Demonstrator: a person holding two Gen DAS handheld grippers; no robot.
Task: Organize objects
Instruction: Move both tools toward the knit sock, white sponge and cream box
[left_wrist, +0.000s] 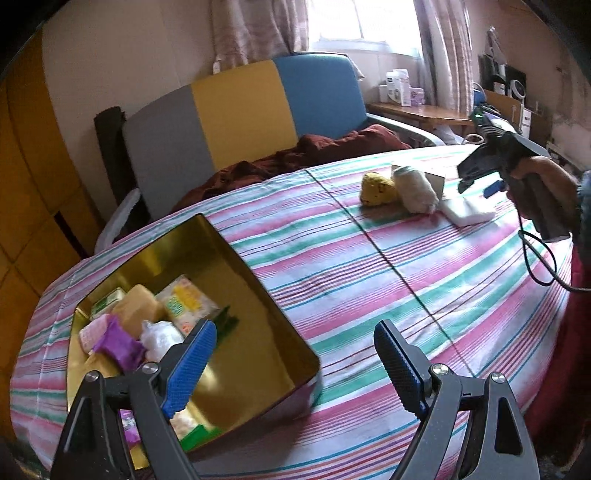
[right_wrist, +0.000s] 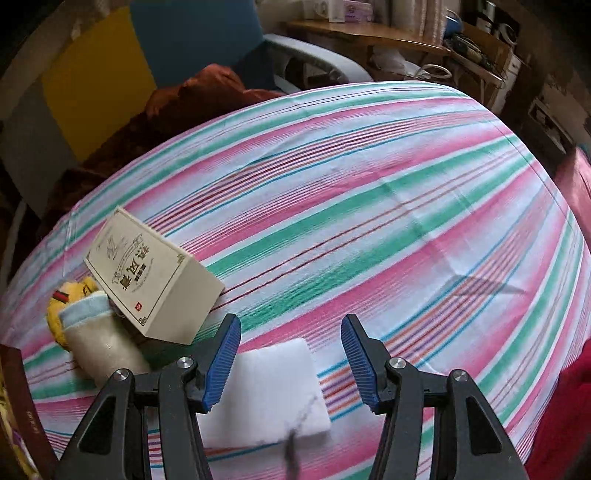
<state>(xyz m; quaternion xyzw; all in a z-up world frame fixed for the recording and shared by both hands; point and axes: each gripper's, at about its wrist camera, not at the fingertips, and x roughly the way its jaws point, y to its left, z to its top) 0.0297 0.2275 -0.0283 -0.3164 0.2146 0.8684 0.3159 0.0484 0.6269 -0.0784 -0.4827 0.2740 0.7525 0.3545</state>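
Observation:
A gold-lined box (left_wrist: 258, 295) sits on the striped cloth at the left and holds several small packets, among them a purple one (left_wrist: 118, 343). My left gripper (left_wrist: 295, 363) is open and empty above the box's near right corner. My right gripper (right_wrist: 290, 358) is open and empty, hovering over a white sponge block (right_wrist: 273, 391); it also shows in the left wrist view (left_wrist: 476, 184). Left of the sponge lie a cream printed carton (right_wrist: 155, 280), a white-and-blue sock roll (right_wrist: 99, 343) and a yellow plush toy (right_wrist: 70, 299).
The striped cloth (right_wrist: 369, 206) covers a round table. Behind it stand a grey, yellow and blue chair (left_wrist: 240, 110) with a rust-brown blanket (left_wrist: 314, 151), and a wooden desk (left_wrist: 417, 110) with boxes. A dark red box edge (right_wrist: 22, 406) is at the lower left.

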